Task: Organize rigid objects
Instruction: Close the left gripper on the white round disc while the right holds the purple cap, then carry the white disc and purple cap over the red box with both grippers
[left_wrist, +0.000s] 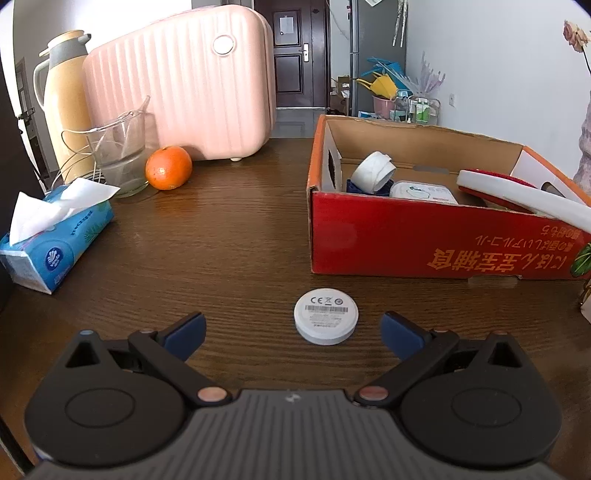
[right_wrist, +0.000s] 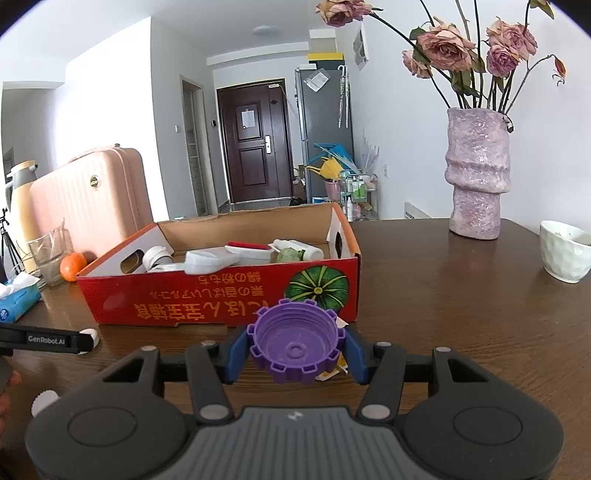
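A flat white round disc (left_wrist: 326, 315) with a barcode label lies on the dark wooden table (left_wrist: 229, 240), just ahead of my left gripper (left_wrist: 293, 334), whose blue pads stand wide open on either side of it without touching. My right gripper (right_wrist: 297, 349) is shut on a purple toothed bottle cap (right_wrist: 295, 339), held above the table in front of the red cardboard box (right_wrist: 221, 295). The same box (left_wrist: 424, 240) appears in the left wrist view with a white tape roll (left_wrist: 373, 171), a white case and a red-and-white brush inside. The left gripper's body (right_wrist: 48, 339) shows at the right wrist view's left edge.
A pink suitcase (left_wrist: 181, 85), a thermos (left_wrist: 64, 103), a glass jug (left_wrist: 118, 155), an orange (left_wrist: 168, 168) and a blue tissue pack (left_wrist: 55, 236) line the table's left and back. A purple vase (right_wrist: 478, 173) with dried roses and a white cup (right_wrist: 565, 251) stand at the right.
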